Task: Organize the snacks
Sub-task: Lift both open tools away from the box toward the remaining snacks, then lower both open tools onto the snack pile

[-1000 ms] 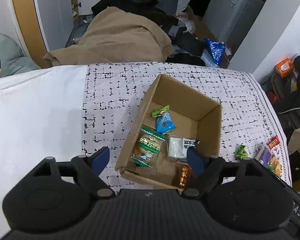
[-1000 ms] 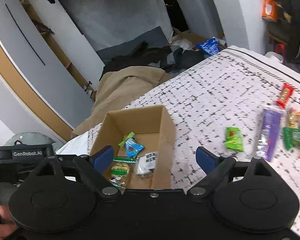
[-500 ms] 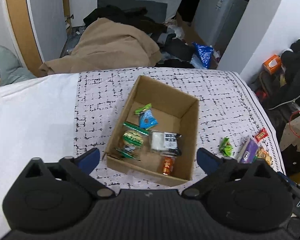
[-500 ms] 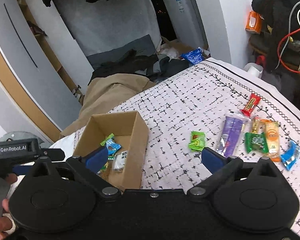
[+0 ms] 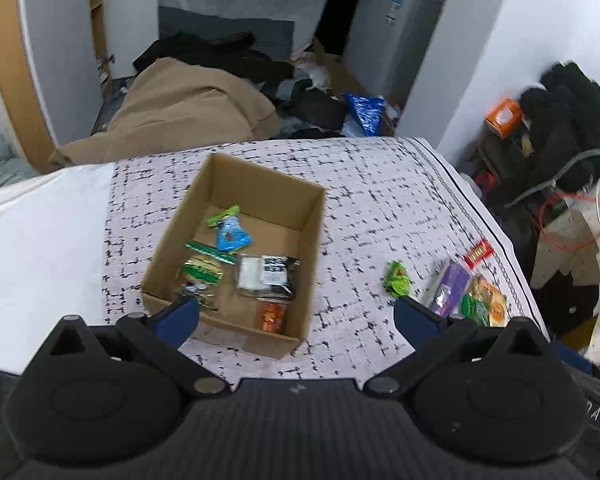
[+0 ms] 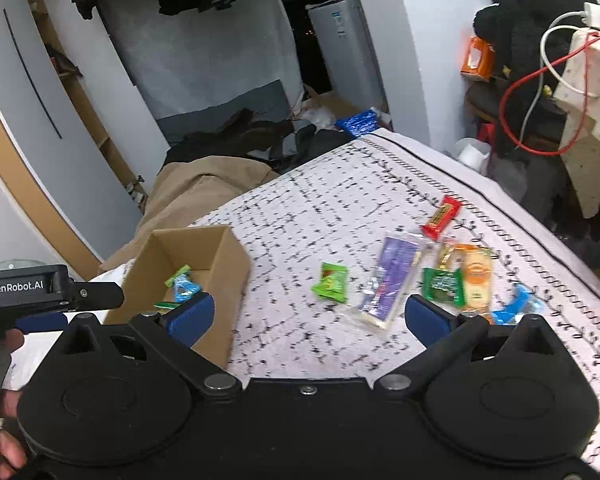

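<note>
Seen from the left wrist, the left gripper hangs above the patterned bedspread with its blue-padded fingers spread wide and holding nothing; over the past second it has pulled back from the cardboard box, which now sits farther ahead and more to the left of frame. Inside the box lie a blue packet, a green-and-gold packet, a white-and-black packet and an orange packet. To the right of the box, loose on the bedspread, are a green packet, a purple wrapper, a red bar and an orange-yellow packet. From the right wrist, the right gripper is likewise wide open and empty, and has swung from the box toward the loose snacks, which now lie directly ahead between its fingers. This view alone shows a blue packet at the far right of the pile and a dark green packet lying against the orange-yellow packet, beside the purple wrapper, green packet and red bar. It also catches the other gripper's body and a hand at the left edge, while the box's contents are mostly hidden here.
</note>
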Motion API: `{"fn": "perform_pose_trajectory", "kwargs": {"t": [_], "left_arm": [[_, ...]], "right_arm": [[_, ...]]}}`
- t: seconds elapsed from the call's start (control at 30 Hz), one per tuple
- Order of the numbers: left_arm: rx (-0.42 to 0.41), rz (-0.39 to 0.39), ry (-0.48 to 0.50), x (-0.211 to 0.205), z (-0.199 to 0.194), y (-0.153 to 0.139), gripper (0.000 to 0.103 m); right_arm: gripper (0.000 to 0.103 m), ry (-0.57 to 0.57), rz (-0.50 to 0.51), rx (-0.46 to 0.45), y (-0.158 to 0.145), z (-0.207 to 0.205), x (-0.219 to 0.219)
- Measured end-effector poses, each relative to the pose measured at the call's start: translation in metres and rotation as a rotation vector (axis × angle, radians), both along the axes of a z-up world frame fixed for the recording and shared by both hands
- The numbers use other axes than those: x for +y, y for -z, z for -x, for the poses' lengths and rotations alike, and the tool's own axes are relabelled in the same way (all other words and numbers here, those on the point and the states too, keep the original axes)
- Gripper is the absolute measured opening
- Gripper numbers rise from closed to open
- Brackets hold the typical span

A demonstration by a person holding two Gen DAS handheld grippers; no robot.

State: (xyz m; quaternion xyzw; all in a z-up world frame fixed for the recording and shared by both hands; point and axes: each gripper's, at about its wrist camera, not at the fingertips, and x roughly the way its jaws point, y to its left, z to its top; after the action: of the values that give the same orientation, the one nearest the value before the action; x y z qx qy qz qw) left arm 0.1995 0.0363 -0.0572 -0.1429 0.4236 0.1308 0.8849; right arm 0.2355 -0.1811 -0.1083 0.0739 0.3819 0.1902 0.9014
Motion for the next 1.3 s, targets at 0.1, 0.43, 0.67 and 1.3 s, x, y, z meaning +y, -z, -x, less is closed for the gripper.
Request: {"fn": "perform_pose_trajectory", "kwargs": {"t": [0.1,0.43,0.67,1.3], "left_arm": [[-0.004,0.006,0.028,-0.014,-0.001,0.001,0.103],[0.000,0.010,0.019,-0.050,-0.013,0.011,0.103],[0.002,0.048,0.004,-0.067,-0.026,0.019,0.103],[0.042,0.041,0.099,-0.123,-0.077,0.056,0.101]], "right_arm": [[0.103,0.008,-0.001,0.000,0.001,0.001,-0.010],[0.103,0.044,-0.049,0.027,0.012,-0.001,-0.051],[0.103,0.138,-0.104,0.051,0.020,-0.011,-0.086],[0.102,0.340,-0.251,0.166,0.065,-0.036,-0.144]]}}
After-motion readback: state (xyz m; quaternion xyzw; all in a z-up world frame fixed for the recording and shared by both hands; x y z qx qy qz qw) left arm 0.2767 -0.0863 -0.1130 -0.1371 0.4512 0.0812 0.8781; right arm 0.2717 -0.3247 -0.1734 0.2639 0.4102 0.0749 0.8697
